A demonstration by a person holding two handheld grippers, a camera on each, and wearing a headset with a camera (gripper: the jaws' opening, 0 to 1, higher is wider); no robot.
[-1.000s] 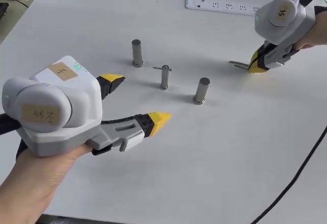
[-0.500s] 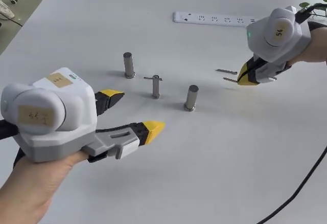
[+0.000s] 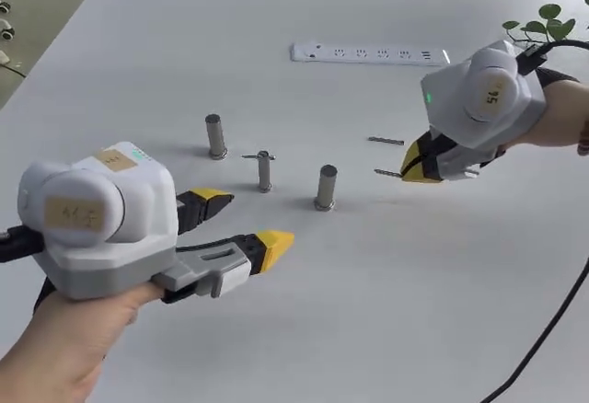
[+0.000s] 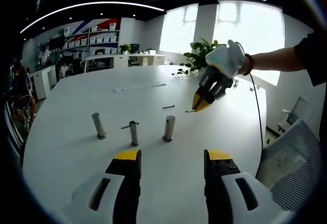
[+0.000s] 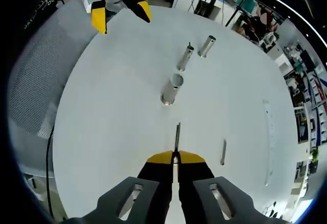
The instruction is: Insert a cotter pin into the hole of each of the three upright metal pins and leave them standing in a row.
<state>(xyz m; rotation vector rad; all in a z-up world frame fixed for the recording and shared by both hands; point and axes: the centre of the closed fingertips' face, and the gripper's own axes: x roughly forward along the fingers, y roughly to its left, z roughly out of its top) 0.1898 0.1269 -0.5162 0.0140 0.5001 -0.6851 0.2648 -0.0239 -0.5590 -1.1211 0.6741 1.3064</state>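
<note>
Three upright metal pins stand in a row on the white table: left pin (image 3: 215, 136), middle pin (image 3: 264, 171) with a cotter pin through its top, right pin (image 3: 326, 188). My right gripper (image 3: 405, 171) is shut on a cotter pin (image 3: 386, 173), held just above the table to the right of the right pin. In the right gripper view that cotter pin (image 5: 177, 137) sticks out from the shut jaws toward the nearest pin (image 5: 171, 89). A second cotter pin (image 3: 386, 141) lies loose behind. My left gripper (image 3: 248, 219) is open and holds nothing, in front of the row.
A white power strip (image 3: 370, 53) lies at the back of the table. Plant leaves (image 3: 538, 26) show at the far right. A black cable (image 3: 543, 329) crosses the table's right front. The left gripper view shows the row of pins (image 4: 134, 133) ahead.
The right gripper has lifted with a cotter pin in its jaws and come a little closer to the right pin, uncovering the loose one. The head camera has shifted.
</note>
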